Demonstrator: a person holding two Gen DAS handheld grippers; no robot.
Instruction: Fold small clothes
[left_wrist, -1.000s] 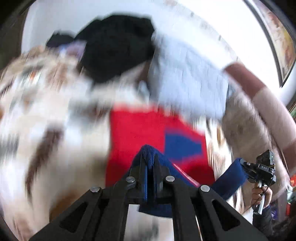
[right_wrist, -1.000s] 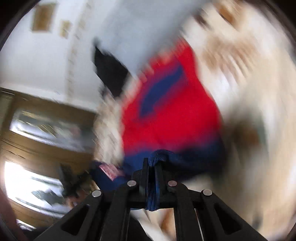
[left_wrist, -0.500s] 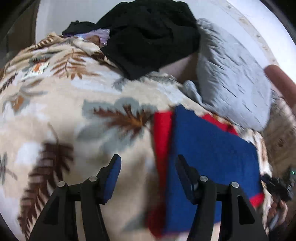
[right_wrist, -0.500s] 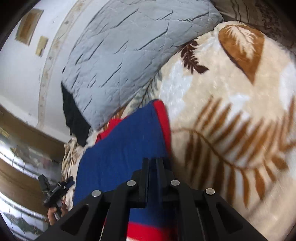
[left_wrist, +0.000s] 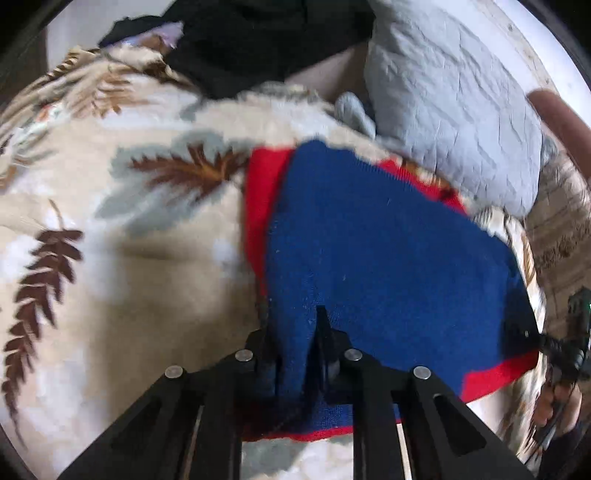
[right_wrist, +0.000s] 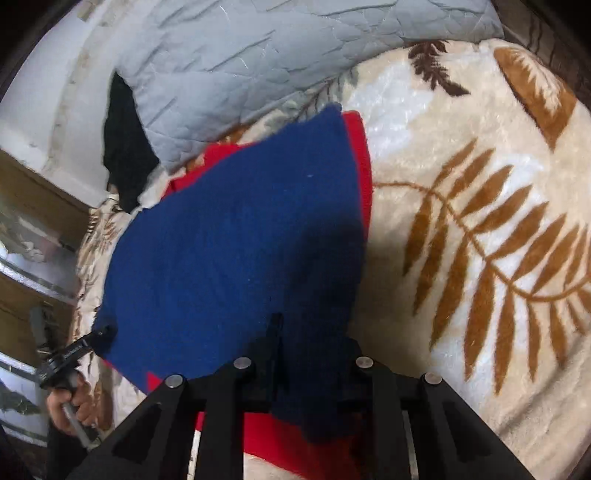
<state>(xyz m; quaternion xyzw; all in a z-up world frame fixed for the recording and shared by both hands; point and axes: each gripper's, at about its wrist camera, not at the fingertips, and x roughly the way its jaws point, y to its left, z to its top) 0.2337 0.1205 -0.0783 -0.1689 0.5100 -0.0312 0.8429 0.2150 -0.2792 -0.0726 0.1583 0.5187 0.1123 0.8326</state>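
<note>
Both grippers down on the near hem: left gripper (left_wrist: 295, 354) jaws just closed back onto the blue-and-red knit garment (left_wrist: 369, 236), right gripper (right_wrist: 306, 354) just eased slightly but pinching it too, fold laid flat mid-frame on the plush leaf-print blanket (left_wrist: 110, 221), quilted grey pillow (left_wrist: 450, 96) upper right.

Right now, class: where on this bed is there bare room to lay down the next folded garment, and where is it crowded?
Free: the leaf-print blanket left of the red and blue garment, and the stretch on its other side. Crowded: the head of the bed, with the black clothes pile and grey pillow.
</note>
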